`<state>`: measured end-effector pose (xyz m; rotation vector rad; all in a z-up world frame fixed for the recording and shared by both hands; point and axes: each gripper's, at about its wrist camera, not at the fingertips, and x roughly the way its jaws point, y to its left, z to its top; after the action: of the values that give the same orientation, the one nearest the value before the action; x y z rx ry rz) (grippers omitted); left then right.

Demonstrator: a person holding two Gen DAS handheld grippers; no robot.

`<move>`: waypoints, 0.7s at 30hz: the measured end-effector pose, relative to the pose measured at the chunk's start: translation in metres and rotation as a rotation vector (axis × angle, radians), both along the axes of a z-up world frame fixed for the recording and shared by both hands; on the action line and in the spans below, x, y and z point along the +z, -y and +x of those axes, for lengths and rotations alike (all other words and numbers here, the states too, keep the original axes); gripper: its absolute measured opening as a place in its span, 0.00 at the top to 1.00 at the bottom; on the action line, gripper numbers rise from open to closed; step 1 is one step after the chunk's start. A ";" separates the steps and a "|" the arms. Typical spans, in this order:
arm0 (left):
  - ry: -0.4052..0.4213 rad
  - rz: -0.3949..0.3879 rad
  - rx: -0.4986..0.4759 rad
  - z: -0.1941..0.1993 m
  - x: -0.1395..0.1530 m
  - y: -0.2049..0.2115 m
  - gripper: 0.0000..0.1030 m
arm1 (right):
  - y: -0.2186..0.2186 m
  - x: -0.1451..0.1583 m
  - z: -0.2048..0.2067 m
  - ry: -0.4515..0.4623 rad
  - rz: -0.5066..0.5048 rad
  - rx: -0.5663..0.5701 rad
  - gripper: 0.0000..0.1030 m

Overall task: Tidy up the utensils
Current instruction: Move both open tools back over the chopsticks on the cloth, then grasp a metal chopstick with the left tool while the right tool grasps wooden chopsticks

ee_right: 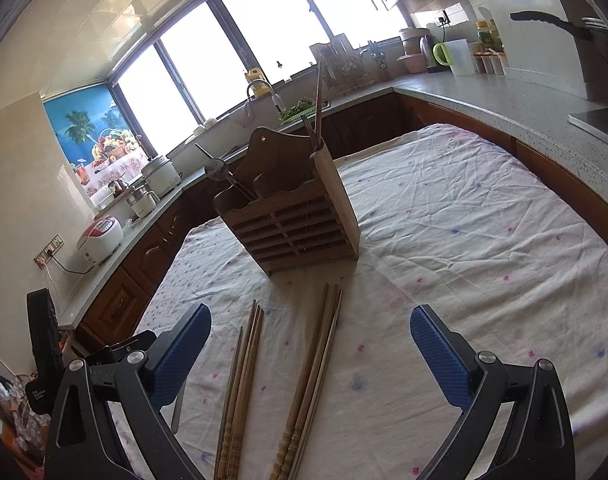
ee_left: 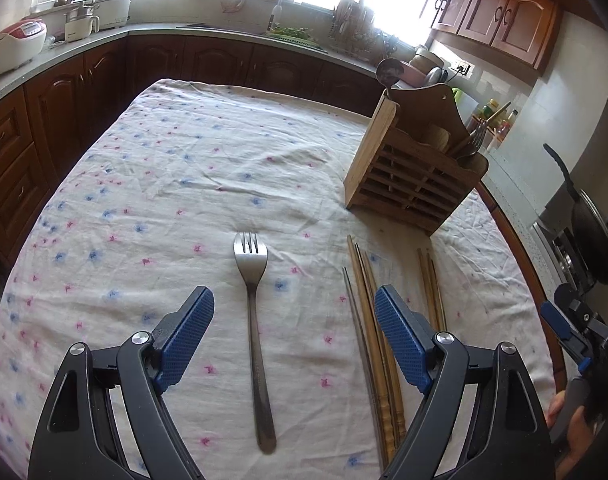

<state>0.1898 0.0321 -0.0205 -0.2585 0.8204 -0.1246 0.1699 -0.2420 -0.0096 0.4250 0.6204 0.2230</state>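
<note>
A steel fork (ee_left: pixel 252 320) lies on the flowered tablecloth (ee_left: pixel 144 200), handle toward me. It lies between the wide-apart fingers of my open left gripper (ee_left: pixel 292 294), which hovers above it without touching. Right of it lie two bundles of wooden chopsticks (ee_left: pixel 367 320) (ee_left: pixel 433 292). My right gripper (ee_right: pixel 311 309) hangs open above the same chopstick bundles (ee_right: pixel 244 380) (ee_right: pixel 311 372), with nothing between its pads. Beyond them stands a wooden slatted utensil holder (ee_right: pixel 292 216) (ee_left: pixel 415 184), which holds a fork (ee_left: pixel 477 136), a spoon (ee_left: pixel 387 70) and a tall chopstick (ee_right: pixel 317 96).
Kitchen counters (ee_left: pixel 84 40) with a rice cooker (ee_left: pixel 16 40) and pots run around the table on the left and far side. A sink (ee_right: pixel 260 88) sits under the window. A black pan (ee_left: pixel 591 232) stands at the right edge. A person's hand (ee_left: pixel 559 404) holds the right gripper.
</note>
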 end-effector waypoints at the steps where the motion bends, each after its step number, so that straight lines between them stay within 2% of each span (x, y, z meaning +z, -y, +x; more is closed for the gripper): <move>1: -0.004 0.004 -0.002 -0.001 -0.001 0.001 0.18 | 0.000 -0.001 -0.001 -0.006 0.000 0.000 0.02; 13: -0.057 0.049 -0.027 0.010 -0.012 0.016 0.18 | -0.012 -0.019 0.013 -0.073 -0.075 0.008 0.04; 15: -0.064 0.056 -0.032 0.014 -0.013 0.018 0.18 | -0.016 -0.022 0.020 -0.091 -0.094 0.020 0.15; 17: -0.069 0.060 -0.038 0.019 -0.015 0.021 0.18 | -0.018 -0.027 0.028 -0.118 -0.101 0.029 0.36; 18: -0.072 0.064 -0.042 0.022 -0.015 0.024 0.18 | -0.019 -0.030 0.032 -0.132 -0.101 0.036 0.41; 20: -0.077 0.076 -0.052 0.029 -0.017 0.028 0.18 | -0.022 -0.035 0.040 -0.153 -0.103 0.051 0.58; 21: -0.079 0.083 -0.057 0.032 -0.018 0.030 0.18 | -0.024 -0.037 0.044 -0.162 -0.102 0.061 0.61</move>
<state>0.2223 0.0018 -0.0382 -0.1622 0.9096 -0.1339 0.2137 -0.2178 -0.0470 0.3280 0.8008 0.2153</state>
